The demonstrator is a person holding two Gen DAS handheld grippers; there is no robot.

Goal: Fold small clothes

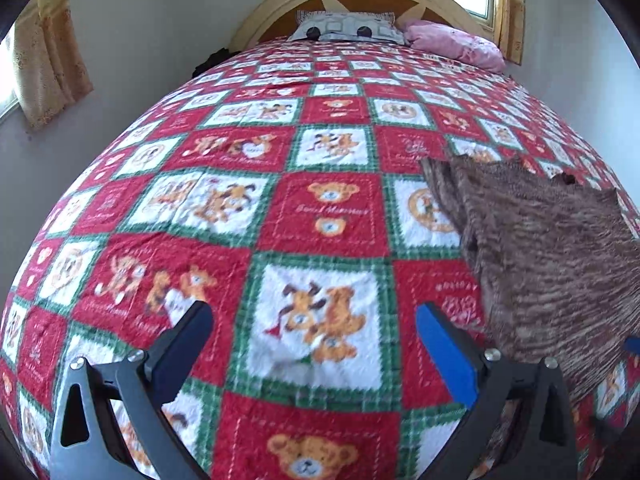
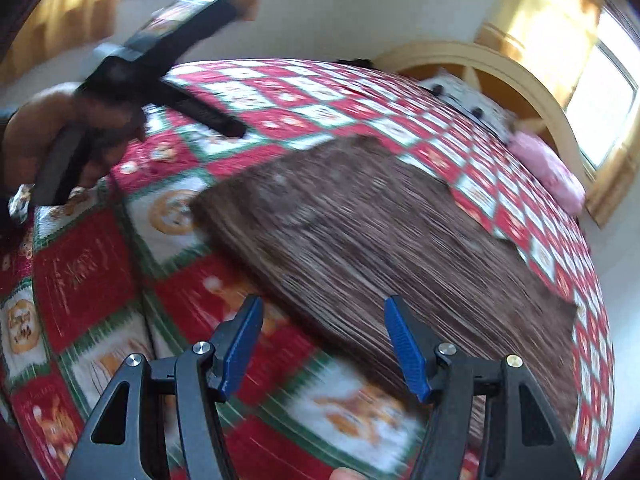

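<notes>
A: Brown striped garment point(image 2: 384, 240) lies flat on the teddy-bear quilt point(image 1: 320, 216), toward the right half of the bed, well short of the pillows point(image 1: 452, 42). Looks already doubled over, though I can't tell how many layers.

B: Grippers?

A: Right gripper point(image 2: 324, 344) hangs over the garment's near edge, jaws apart, nothing between the blue pads; no contact that I can make out. Left gripper point(image 1: 314, 336) is over bare quilt just left of the cloth, jaws released too, empty.

B: So which step?

A: My read: between folds. Next move calls for both grippers to settle on an edge or corner, pinch, and carry it across.

B: Views differ?

A: Left wrist view is sharp and shows the garment's left edge with a dark notch at the far hem. Right wrist view is smeared, but shows the cloth's full spread, plus the person's hand point(image 2: 60, 140) holding the left gripper at upper left.
</notes>
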